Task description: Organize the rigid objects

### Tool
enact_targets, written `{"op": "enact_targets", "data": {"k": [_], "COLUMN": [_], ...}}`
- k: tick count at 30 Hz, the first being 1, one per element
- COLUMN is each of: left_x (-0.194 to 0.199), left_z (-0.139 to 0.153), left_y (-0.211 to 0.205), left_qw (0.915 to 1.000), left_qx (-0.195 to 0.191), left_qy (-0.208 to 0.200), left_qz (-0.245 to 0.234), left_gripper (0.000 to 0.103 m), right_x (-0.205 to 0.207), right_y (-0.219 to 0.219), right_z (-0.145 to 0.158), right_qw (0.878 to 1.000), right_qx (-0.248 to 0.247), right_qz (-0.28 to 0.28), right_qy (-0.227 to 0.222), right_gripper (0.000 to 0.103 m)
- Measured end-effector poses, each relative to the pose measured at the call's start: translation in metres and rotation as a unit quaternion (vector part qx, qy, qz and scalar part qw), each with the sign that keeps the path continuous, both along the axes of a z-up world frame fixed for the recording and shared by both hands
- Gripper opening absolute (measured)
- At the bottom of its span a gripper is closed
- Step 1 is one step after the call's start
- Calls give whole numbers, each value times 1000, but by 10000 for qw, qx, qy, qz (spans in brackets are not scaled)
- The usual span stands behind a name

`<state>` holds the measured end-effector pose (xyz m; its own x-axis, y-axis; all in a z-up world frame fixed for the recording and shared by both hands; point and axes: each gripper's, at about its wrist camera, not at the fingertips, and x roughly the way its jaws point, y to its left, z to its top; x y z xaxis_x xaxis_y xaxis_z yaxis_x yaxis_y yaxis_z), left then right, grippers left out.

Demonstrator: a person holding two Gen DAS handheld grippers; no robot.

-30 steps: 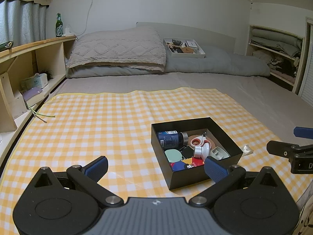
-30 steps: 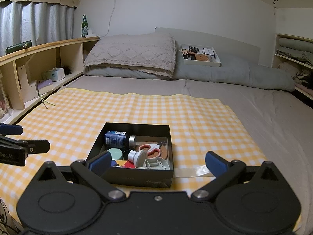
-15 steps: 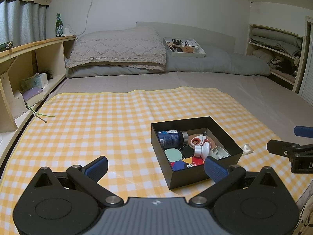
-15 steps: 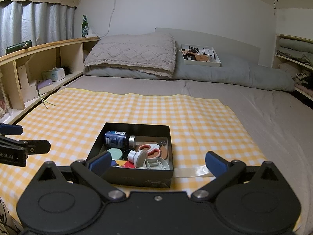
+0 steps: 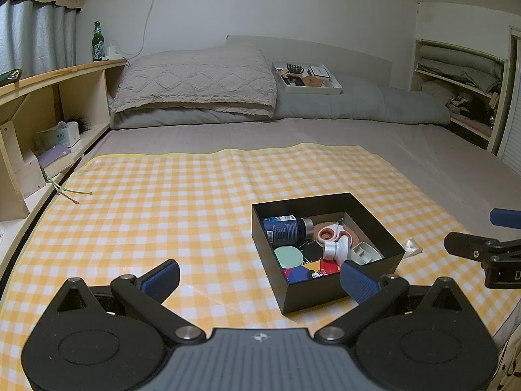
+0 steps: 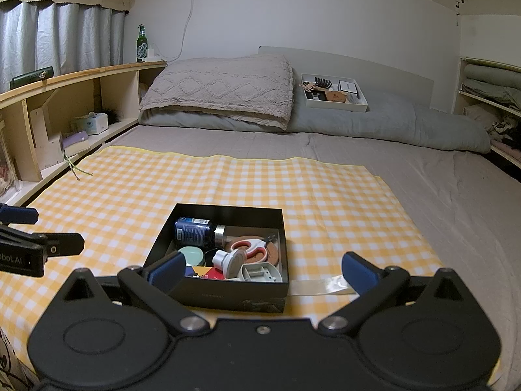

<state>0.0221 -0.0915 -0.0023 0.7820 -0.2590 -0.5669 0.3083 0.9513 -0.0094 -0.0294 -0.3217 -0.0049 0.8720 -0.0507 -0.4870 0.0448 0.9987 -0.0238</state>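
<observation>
- A wooden shelf [image 5: 55, 75] runs along the far left, with a green bottle [image 5: 98, 41] standing on its top.
- The yellow checked cloth [image 5: 182, 195] is spread over the grey bed [image 5: 358, 137].
- The left gripper [image 5: 260, 277] hovers low over the cloth, its jaws spread wide and holding nothing.
- The black box [image 5: 325, 288] sits on the cloth, right of the left gripper's centre line; its near corner lies just beside the blue right finger [image 5: 358, 282].
- Inside the box lie a dark blue bottle [image 5: 286, 229] on its side, a pale green round lid [image 5: 288, 257], red-handled scissors [image 5: 332, 233] and a white plastic piece [image 5: 337, 249].
- The right gripper [image 6: 262, 270] hangs over the box's near side, released and empty.
- A strip of clear tape [image 6: 320, 286] lies on the cloth, touching the box's right wall.
</observation>
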Motion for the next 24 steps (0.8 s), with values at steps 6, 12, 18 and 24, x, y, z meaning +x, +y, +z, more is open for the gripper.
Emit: {"op": "enact_targets", "data": {"k": [6,12,18,24], "left_x": [0,0,0,-1], "left_z": [0,0,0,-1], "left_y": [1,1,1,2], "left_qw": [10000,10000,10000,10000], "left_qx": [4,7,4,1], "left_qy": [7,7,7,16], "left_qz": [-6,-8,-6,0], "left_gripper": [103,103,103,103], "right_x": [0,0,0,0], "right_y": [0,0,0,0], "right_z": [0,0,0,0], "right_qw": [10000,10000,10000,10000], "right_qx": [-6,-7,-11,-10], "right_qz": [4,2,3,6], "right_qy": [2,3,3,7], "right_gripper": [103,103,103,103]}}
